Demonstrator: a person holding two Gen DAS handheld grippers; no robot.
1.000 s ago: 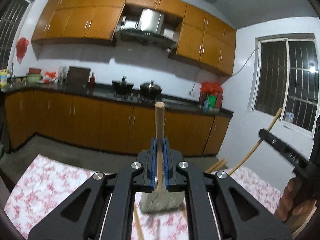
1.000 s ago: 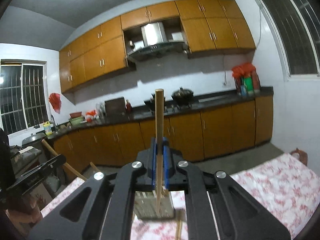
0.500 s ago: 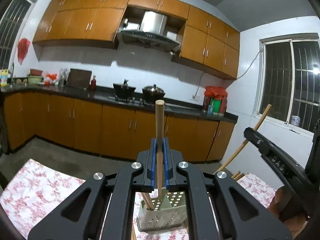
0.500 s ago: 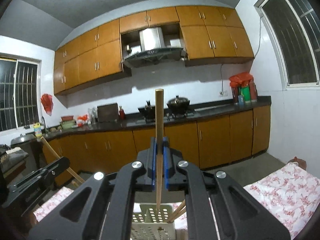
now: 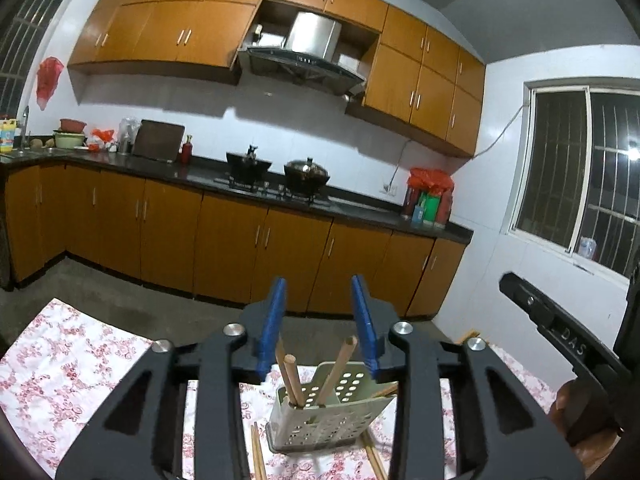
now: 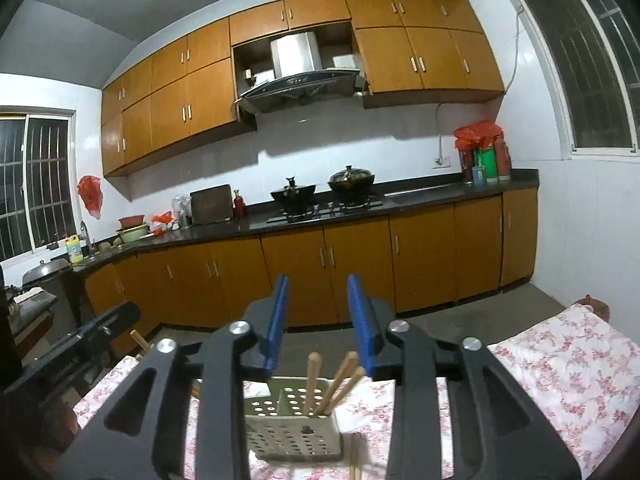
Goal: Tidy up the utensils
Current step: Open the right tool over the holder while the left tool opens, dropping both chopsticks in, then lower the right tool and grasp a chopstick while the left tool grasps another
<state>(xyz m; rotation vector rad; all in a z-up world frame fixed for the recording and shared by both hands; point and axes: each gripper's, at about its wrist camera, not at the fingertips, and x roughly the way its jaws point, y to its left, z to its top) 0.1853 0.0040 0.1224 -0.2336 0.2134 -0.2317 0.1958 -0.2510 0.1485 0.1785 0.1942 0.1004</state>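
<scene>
Floral tablecloth [image 5: 60,376] carries the perforated holder [image 5: 320,416], three chopsticks [image 5: 292,380] upright inside. Beside the holder lie loose chopsticks [image 5: 256,452] — light, stiff, probably slippery; pinch mid-shaft. Left gripper [image 5: 319,320] and right gripper [image 6: 319,320] gape empty.

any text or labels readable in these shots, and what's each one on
"DAS" – embossed on the black body of the right gripper, seen from the left wrist view.
Yellow bottle by the sink: has a printed label, too small to read.
Green container on the counter: print too blurred to read.
Nothing else legible.

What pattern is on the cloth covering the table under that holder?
White with small pink-red flowers, on the tablecloth; it shows best in the right wrist view, around the utensil holder.
</scene>
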